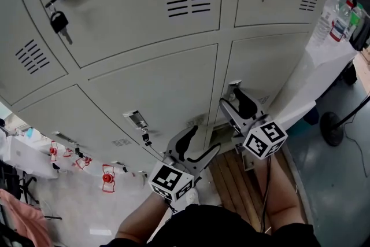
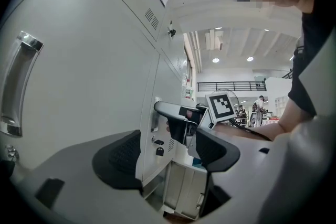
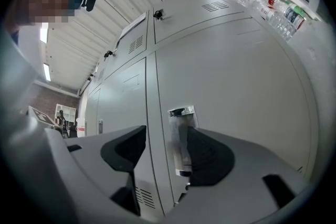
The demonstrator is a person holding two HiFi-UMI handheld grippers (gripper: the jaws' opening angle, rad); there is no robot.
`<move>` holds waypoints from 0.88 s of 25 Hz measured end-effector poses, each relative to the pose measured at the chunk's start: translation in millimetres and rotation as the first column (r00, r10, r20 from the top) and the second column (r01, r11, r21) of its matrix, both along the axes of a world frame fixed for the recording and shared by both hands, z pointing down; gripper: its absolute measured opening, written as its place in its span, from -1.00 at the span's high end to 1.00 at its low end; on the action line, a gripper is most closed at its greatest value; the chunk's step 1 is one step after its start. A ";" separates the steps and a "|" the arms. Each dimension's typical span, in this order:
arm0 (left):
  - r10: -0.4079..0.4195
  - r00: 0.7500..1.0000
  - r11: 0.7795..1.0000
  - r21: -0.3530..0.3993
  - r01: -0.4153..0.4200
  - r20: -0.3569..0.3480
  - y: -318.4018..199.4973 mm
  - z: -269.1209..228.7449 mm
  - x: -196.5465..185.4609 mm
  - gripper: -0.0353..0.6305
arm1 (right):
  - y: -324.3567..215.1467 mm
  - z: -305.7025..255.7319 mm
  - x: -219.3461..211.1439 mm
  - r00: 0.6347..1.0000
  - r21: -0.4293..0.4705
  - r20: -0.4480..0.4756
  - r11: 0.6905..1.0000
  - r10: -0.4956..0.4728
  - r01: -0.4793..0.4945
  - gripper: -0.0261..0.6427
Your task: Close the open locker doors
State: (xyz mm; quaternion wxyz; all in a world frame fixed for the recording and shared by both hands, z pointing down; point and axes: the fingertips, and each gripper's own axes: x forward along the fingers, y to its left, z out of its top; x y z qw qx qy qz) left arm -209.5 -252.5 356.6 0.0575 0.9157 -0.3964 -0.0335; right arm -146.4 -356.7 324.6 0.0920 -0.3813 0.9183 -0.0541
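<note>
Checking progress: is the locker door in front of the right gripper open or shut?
Shut: the door lies flush with the neighbouring doors; no interior shows.

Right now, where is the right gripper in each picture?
Head view: right gripper, right of centre, fingers by the silver handle.
Left gripper view: middle, beside its marker cube.
Right gripper view: its own fingers along the bottom, handle between them.
Shared landmark: that silver handle.
</note>
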 end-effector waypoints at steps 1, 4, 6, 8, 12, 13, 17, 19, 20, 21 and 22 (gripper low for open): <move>0.007 1.000 1.000 0.003 -0.007 -0.001 1.0 -1.5 3.5 -0.14 | 3.7 -1.8 5.0 1.000 0.003 -0.002 1.000 0.002 -0.002 0.17; 0.024 1.000 1.000 0.014 -0.024 -0.004 3.9 -6.7 16.6 -0.14 | 13.9 -9.1 22.5 1.000 0.017 0.002 1.000 0.014 -0.014 0.17; 0.049 0.999 0.999 0.023 -0.048 -0.006 6.6 -11.2 31.0 -0.14 | 21.1 -15.3 40.3 0.999 0.027 0.010 0.999 0.038 -0.038 0.19; 0.094 0.995 0.995 0.026 -0.094 -0.010 12.3 -15.3 51.4 -0.14 | 31.5 -20.3 66.1 0.996 0.032 0.012 0.995 0.089 -0.089 0.19; 0.201 0.980 0.979 0.033 -0.201 -0.001 26.5 -15.4 98.6 -0.14 | 55.6 -20.6 128.2 0.977 0.029 0.018 0.976 0.213 -0.214 0.20; 0.224 0.974 0.974 0.035 -0.224 -0.001 29.5 -15.5 110.9 -0.14 | 61.3 -19.9 144.7 0.970 0.027 0.022 0.969 0.244 -0.244 0.20; 0.304 0.953 0.952 0.029 -0.303 -0.007 44.3 -19.4 158.5 -0.14 | 86.5 -16.5 208.7 0.932 0.008 0.033 0.933 0.361 -0.361 0.21; 0.349 0.937 0.937 0.026 -0.348 -0.005 54.1 -18.5 183.3 -0.14 | 103.2 -12.7 241.3 0.906 -0.003 0.036 0.906 0.422 -0.422 0.21; 0.371 0.929 0.928 0.028 -0.371 -0.002 59.1 -16.8 195.4 -0.14 | 112.2 -10.3 257.2 0.891 -0.009 0.038 0.892 0.452 -0.452 0.21; 0.391 0.920 0.920 0.027 -0.391 0.001 63.9 -15.2 206.7 -0.14 | 121.2 -7.7 272.2 0.877 -0.015 0.039 0.878 0.479 -0.479 0.21; 0.408 0.913 0.913 0.024 -0.408 0.004 68.5 -13.9 217.2 -0.14 | 130.0 -4.8 286.3 0.863 -0.022 0.040 0.864 0.504 -0.503 0.21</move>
